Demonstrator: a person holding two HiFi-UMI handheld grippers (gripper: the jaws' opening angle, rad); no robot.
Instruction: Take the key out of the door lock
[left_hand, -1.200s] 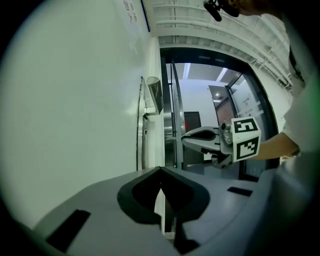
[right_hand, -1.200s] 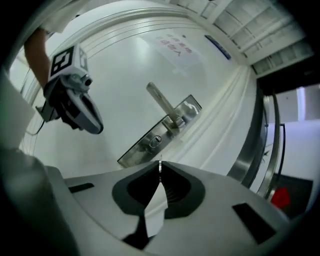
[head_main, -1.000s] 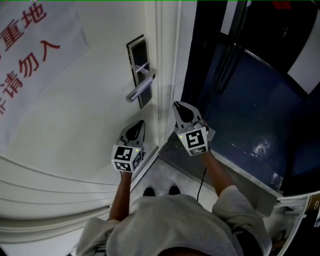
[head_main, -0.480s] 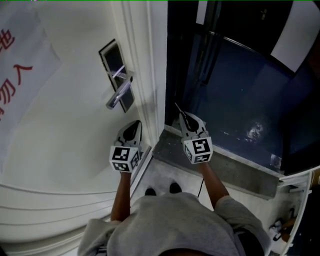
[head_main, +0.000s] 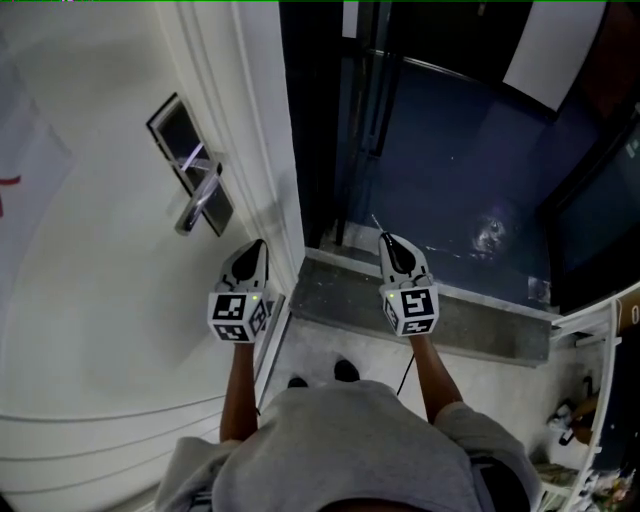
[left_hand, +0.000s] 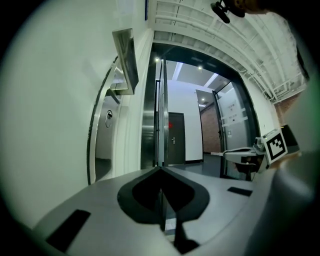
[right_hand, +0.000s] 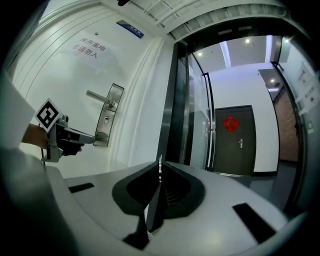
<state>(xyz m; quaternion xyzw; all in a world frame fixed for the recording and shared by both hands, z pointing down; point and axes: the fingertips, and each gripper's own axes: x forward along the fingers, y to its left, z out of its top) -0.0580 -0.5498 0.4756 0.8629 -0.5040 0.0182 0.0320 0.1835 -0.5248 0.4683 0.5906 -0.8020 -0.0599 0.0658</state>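
White door (head_main: 100, 290) at left, dark hallway past its edge. Since a second ago right gripper (head_main: 386, 238) swung further from lock plate (head_main: 185, 160), jaws clamped on thin key (right_hand: 160, 169). Key is out of lock; removal seems done. Also left gripper (head_main: 258, 246) pressed together, empty, near door edge

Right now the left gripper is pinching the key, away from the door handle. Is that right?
Not quite: the key is pinched in the right gripper, not the left gripper, whose jaws are together on nothing. The right gripper view shows the thin metal blade sticking out between its jaws. It is indeed away from the door handle.
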